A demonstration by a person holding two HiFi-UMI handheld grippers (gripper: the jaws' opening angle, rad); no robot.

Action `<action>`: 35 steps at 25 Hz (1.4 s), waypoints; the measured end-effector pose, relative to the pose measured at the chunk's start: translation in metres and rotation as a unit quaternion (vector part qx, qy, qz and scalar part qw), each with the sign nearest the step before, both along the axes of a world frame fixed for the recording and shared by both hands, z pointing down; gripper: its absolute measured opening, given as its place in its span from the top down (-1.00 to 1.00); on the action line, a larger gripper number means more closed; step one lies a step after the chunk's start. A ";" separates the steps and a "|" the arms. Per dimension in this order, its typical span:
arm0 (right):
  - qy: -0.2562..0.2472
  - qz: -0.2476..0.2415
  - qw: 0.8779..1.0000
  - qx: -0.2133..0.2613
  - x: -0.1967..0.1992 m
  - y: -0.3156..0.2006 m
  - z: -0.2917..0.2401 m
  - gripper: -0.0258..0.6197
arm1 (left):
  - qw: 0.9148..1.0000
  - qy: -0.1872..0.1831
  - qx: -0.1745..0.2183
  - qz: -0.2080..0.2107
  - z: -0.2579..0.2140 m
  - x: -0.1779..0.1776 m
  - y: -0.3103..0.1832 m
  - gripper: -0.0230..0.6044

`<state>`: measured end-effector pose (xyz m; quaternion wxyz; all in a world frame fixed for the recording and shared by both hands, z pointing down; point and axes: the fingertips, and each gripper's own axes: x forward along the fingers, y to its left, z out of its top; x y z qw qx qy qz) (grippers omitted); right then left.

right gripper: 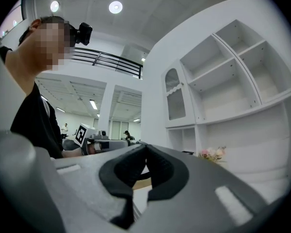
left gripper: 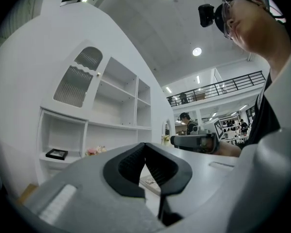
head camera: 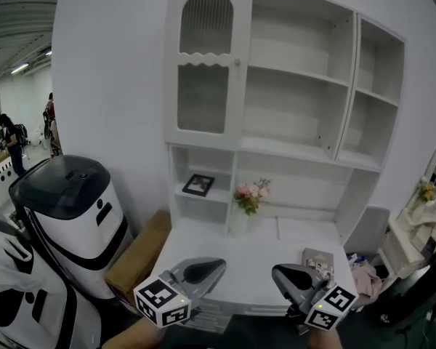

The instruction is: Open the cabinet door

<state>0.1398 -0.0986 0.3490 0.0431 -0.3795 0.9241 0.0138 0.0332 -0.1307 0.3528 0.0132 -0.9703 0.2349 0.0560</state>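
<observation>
**Cabinet door shut, both grippers low and empty**

The cabinet door (head camera: pixel 207 64), with an arched slatted top panel, sits shut at the upper left of the white shelf unit (head camera: pixel 298 86). Below it stand a framed picture (head camera: pixel 198 185) and flowers (head camera: pixel 251 195). Well short of the door, above the table's (head camera: pixel 254 264) near edge, the left gripper (head camera: pixel 203 270) and right gripper (head camera: pixel 289 275) hover, jaws pressed together on nothing.

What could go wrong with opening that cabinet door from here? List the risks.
1. The left gripper and right gripper both have their jaws shut; the door's small knob could be bumped rather than gripped unless one opens first.
2. The cabinet door sits high above the desk; a reach up could brush the flowers or the picture frame.
</observation>
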 end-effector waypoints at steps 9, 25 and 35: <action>-0.006 -0.020 0.999 0.028 0.022 -0.067 -0.022 0.93 | 0.999 0.020 0.019 -0.021 -0.020 0.021 -0.062 0.92; 0.055 -0.087 0.990 0.098 0.059 -0.223 -0.088 0.93 | 0.989 0.024 0.129 -0.068 -0.122 0.081 -0.214 0.92; 0.071 -0.099 0.984 0.130 0.074 -0.271 -0.110 0.93 | 0.961 0.021 0.237 -0.139 -0.215 0.086 -0.274 0.92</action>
